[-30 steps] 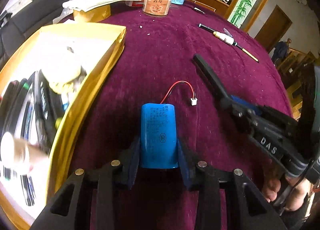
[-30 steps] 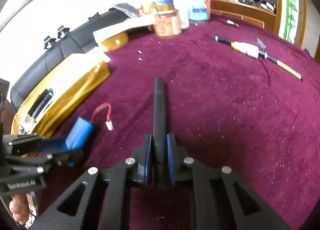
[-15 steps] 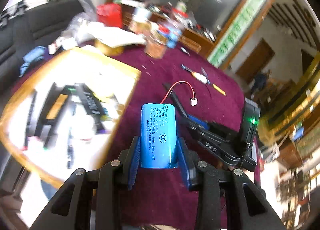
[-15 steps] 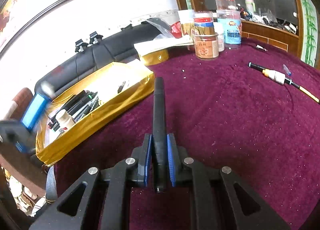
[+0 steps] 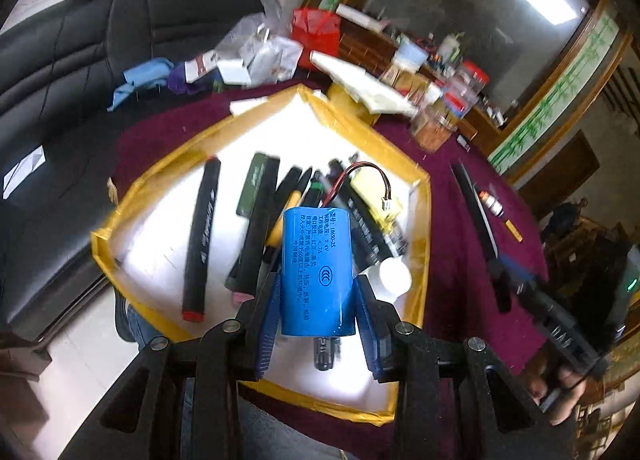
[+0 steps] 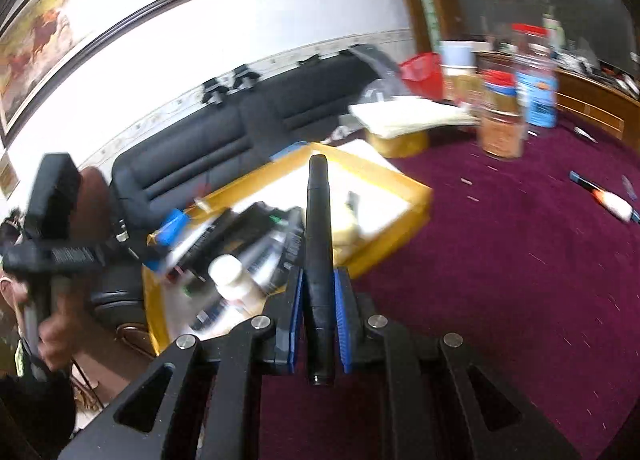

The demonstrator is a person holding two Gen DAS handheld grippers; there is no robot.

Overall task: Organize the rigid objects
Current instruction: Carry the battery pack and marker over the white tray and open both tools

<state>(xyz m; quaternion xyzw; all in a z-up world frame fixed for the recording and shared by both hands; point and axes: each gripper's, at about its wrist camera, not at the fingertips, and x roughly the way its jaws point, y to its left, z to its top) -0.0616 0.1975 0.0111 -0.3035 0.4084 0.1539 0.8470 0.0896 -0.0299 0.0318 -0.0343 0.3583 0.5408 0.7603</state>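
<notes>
My left gripper [image 5: 318, 302] is shut on a blue battery pack [image 5: 318, 268] with a red and black lead, held in the air above the gold-rimmed tray [image 5: 136, 196]. The tray holds several black markers [image 5: 202, 236] and a small white bottle [image 5: 394, 276]. My right gripper [image 6: 319, 302] is shut on a long black pen [image 6: 318, 236], raised over the near right edge of the same tray [image 6: 416, 188]. The left gripper with the battery pack [image 6: 170, 226] also shows in the right wrist view at the left.
Jars [image 6: 502, 128] and a stack of papers [image 6: 408, 116] stand at the back of the purple tablecloth. A white and black pen [image 6: 608, 202] lies on the cloth at the right. A black sofa [image 5: 80, 60] is behind the tray.
My left gripper has lifted the battery pack off the cloth and carried it left over the tray. My right gripper has lifted the black pen and swung left toward the tray.
</notes>
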